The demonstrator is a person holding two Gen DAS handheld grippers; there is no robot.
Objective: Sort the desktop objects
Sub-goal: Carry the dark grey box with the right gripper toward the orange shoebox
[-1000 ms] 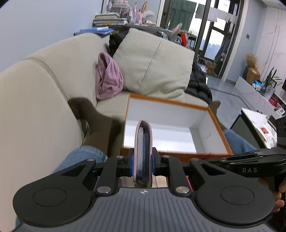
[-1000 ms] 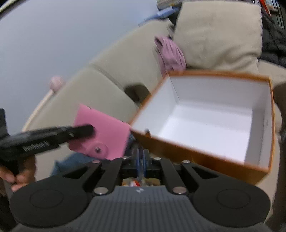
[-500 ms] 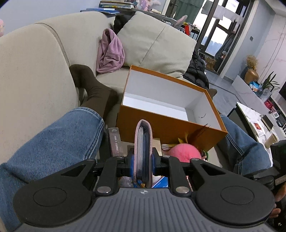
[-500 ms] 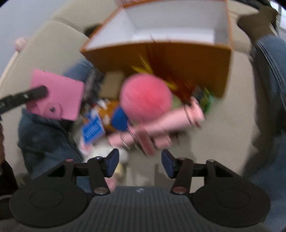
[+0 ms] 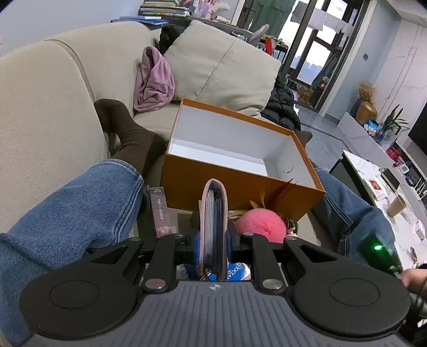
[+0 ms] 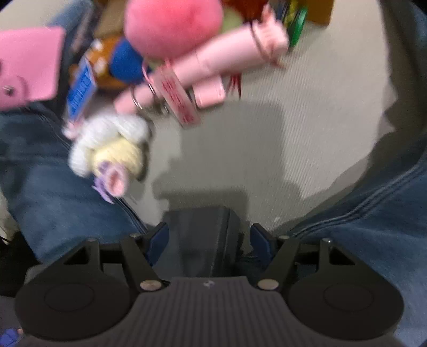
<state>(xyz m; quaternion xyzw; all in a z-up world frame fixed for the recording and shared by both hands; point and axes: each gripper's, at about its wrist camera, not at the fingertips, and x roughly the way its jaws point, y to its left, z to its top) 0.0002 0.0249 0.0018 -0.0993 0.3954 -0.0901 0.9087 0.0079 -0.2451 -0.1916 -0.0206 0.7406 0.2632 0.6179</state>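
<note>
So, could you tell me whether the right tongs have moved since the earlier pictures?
Yes. The right tongs have tipped downward, away from the orange box, which now sits at the top edge, and their jaws have just been opening over a dark object.

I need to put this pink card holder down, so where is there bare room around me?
The orange box is empty: its white floor is bare. In the right wrist view, bare sofa cushion lies right of the toy pile, up to the jeans leg. It is crowded before the box, around the pink pom-pom and the photo card pack.
</note>
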